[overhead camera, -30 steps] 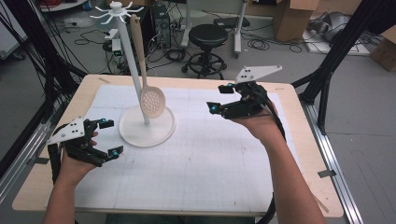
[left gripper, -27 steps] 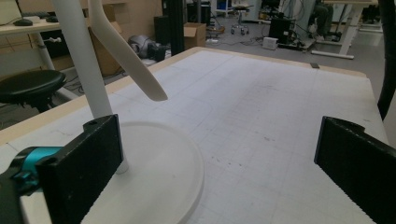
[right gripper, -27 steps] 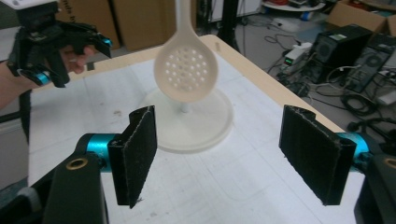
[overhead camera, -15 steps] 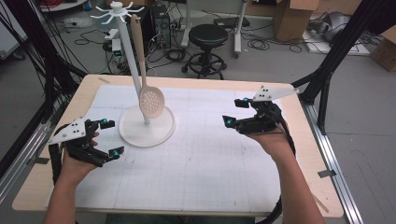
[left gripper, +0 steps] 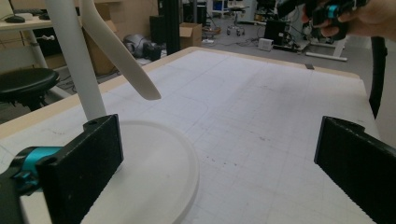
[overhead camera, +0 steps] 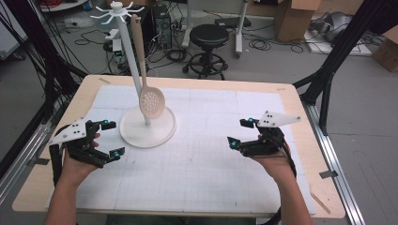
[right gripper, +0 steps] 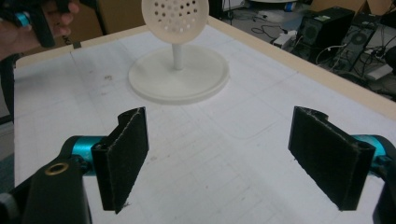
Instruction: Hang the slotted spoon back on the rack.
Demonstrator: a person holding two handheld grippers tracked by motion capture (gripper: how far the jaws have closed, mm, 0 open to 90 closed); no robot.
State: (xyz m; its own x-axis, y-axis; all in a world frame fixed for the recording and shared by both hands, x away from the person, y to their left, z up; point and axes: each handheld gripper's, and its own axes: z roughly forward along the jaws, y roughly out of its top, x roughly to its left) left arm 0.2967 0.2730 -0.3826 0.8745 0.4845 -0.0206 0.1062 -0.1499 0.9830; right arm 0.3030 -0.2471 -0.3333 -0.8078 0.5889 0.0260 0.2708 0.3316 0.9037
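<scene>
From above, my left tongs (overhead camera: 107, 139) and right tongs (overhead camera: 240, 132) gape empty; the slotted spoon (overhead camera: 151, 101) hangs on the rack (overhead camera: 146, 132) toward the worktop's (overhead camera: 206, 178) far-left corner.

Left gripper view: the spoon's bowl (left gripper: 119, 60) hangs free.

Right gripper view: my jaws have just been opening, nothing between them. A careless brush could swing the spoon off its hook.

Robotics or engineering lab, not a home. Bench (overhead camera: 300, 101) with pale wooden rim, covered by a white gridded mat (overhead camera: 211, 154), framed by black metal struts (overhead camera: 345, 44) and rails. Grey concrete floor (overhead camera: 371, 122) strewn with loose cables (overhead camera: 265, 44). Black round stool (overhead camera: 210, 35) just behind the bench. Cardboard boxes (overhead camera: 291, 18) against the far side; desktop computer towers (right gripper: 327, 30) standing on the floor.
</scene>
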